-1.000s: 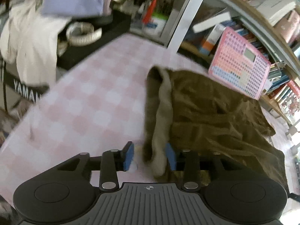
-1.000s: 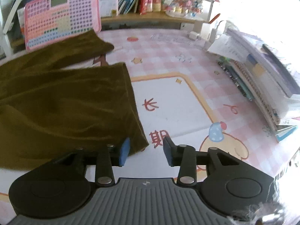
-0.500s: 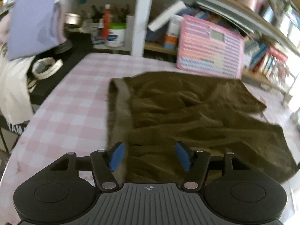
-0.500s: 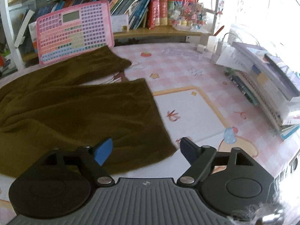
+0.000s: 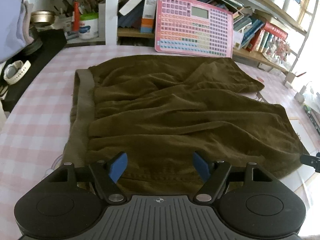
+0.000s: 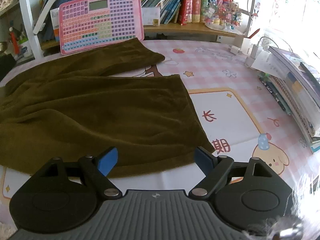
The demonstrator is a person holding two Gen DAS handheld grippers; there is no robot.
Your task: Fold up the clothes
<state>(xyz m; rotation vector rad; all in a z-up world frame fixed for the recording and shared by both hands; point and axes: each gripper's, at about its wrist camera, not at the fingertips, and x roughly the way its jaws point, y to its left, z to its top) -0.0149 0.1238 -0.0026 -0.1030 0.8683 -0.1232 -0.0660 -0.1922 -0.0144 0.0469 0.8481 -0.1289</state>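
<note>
Brown shorts [image 5: 180, 108] lay spread on the surface [image 6: 230, 100] before the pink board [image 6: 102, 18]. Both grippers, left [image 5: 159, 167] and right [image 6: 156, 161], were opening, empty; next likely regrasping an edge.

The left hand-held gripper [image 5: 160, 167] hangs over the near edge of olive-brown trousers [image 5: 170, 116], its jaws opening with nothing pressed between the blue pads [image 5: 118, 167]; the trousers lie rumpled on the pink checked bench [image 5: 40, 108], waistband [image 5: 84, 100] at left; a pink keyboard toy [image 5: 194, 34] leans on the shelf [image 5: 132, 33] behind.
</note>
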